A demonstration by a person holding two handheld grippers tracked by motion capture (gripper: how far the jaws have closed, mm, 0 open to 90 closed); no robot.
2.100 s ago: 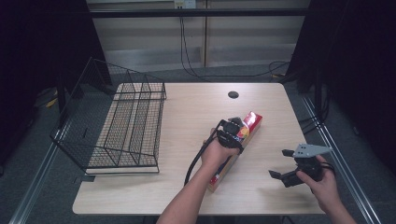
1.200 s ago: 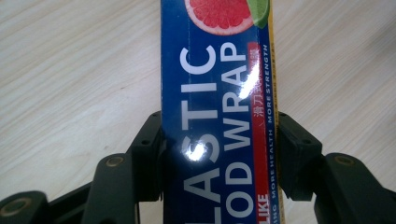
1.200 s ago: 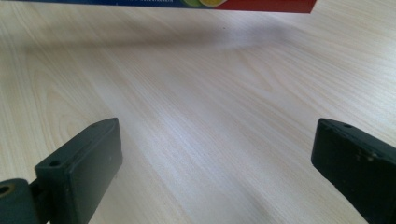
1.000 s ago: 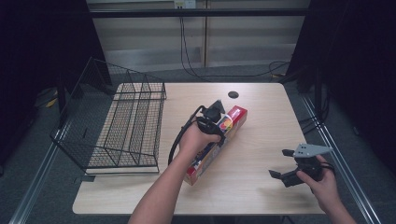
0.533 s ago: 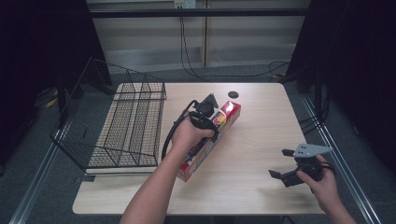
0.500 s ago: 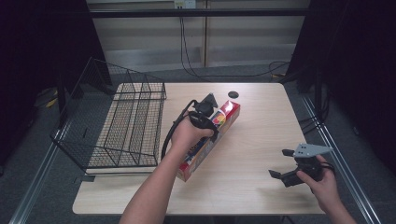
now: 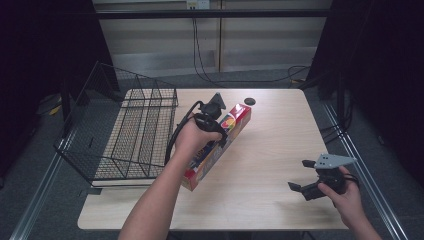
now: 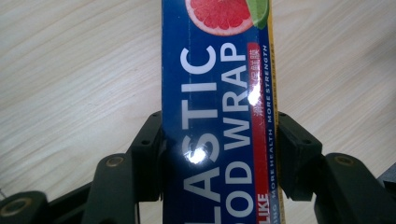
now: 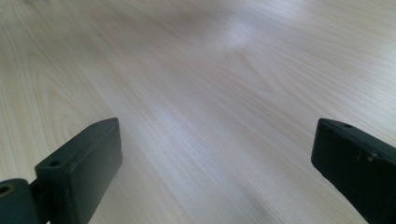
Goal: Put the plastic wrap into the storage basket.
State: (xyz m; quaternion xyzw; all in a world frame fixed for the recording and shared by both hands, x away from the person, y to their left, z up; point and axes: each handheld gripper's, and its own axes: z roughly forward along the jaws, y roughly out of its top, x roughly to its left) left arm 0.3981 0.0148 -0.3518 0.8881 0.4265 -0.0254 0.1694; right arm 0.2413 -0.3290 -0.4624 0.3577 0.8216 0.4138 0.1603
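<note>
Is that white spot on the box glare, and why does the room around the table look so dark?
Left gripper view: yes, lamp glare on the glossy plastic wrap box. High view: light falls on the table; its surroundings sink into shadow. Right gripper view: a soft sheen on the wood, far end blurred.

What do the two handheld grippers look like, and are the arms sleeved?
Left gripper: black two-jaw tool with blocky black pads and a looping black cable. Right gripper: black, with a grey three-cornered plate on top. Both forearms are bare, no sleeves or gloves.
</note>
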